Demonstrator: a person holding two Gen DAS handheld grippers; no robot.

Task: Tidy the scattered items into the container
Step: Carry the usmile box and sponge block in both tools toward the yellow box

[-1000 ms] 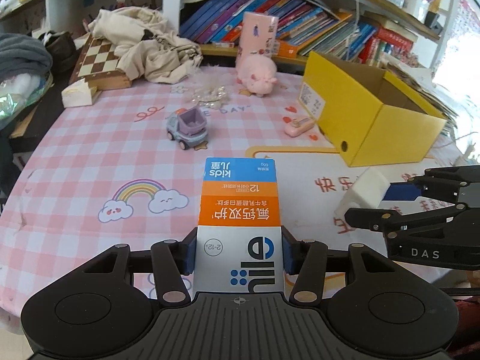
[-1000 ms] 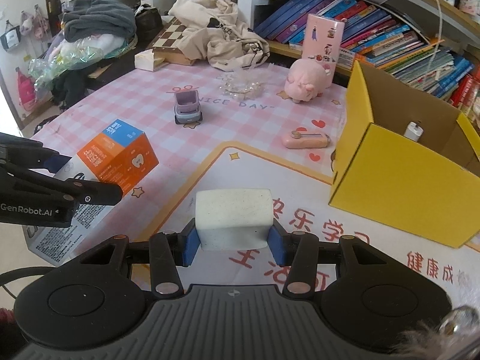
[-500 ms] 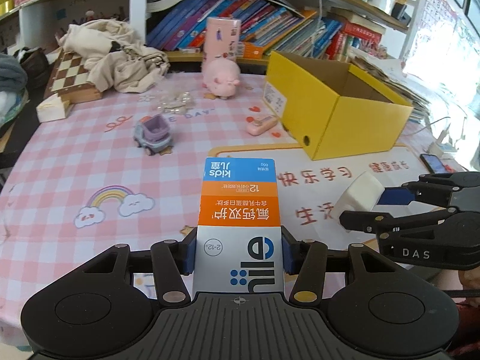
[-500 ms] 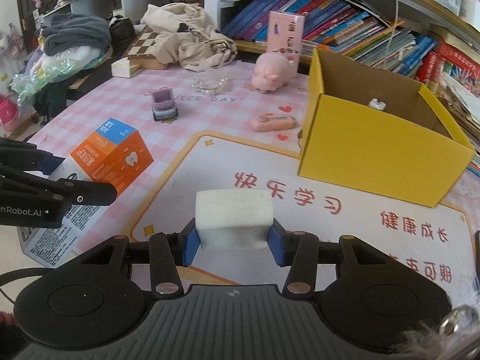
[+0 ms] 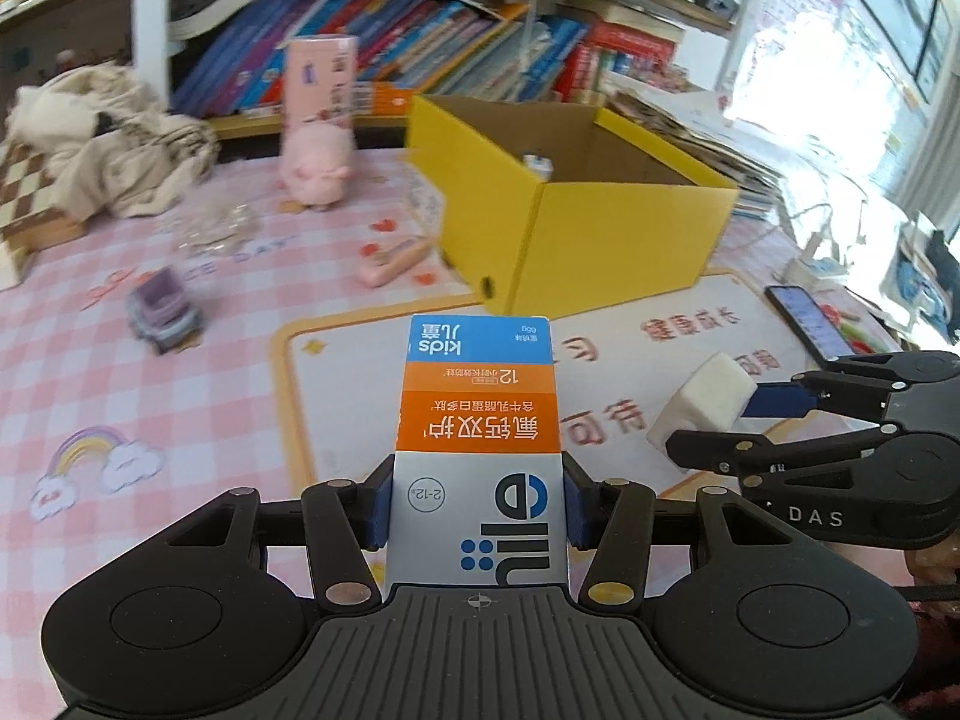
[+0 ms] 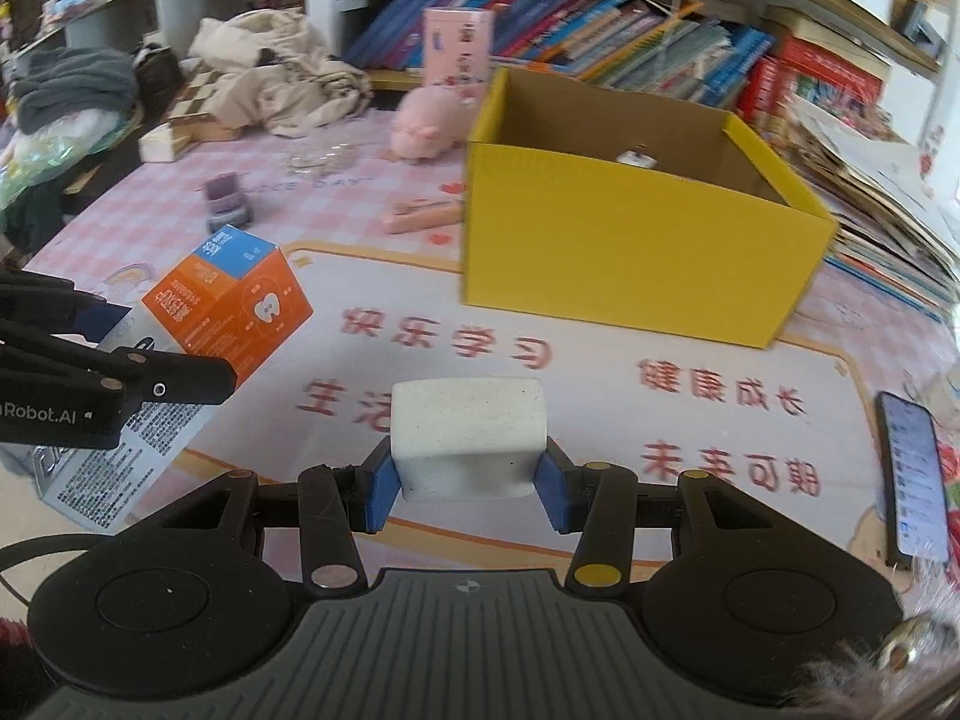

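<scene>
Both your grippers are loaded up and pointed at the yellow box.

Your left gripper (image 5: 477,507) is pinching the kids toothpaste carton (image 5: 479,438) by its silver end, blue pads tight on both sides, the blue "kids" end sticking out ahead. Your right gripper (image 6: 467,483) is clamped on the white foam block (image 6: 468,435), pads pressed into its two sides. Both are up off the printed mat (image 6: 600,372), side by side, the carton to the left of the block. The yellow box (image 6: 636,240) sits open on the far edge of that mat with one small white thing (image 6: 637,157) already inside. On the pink checked cloth (image 5: 150,372) left of the box you've got the pink pig (image 5: 315,171), the purple toy truck (image 5: 165,315) and a pink clip-looking thing (image 5: 393,258) just beside the box wall. A phone (image 6: 915,474) lies on the mat's right edge.
</scene>
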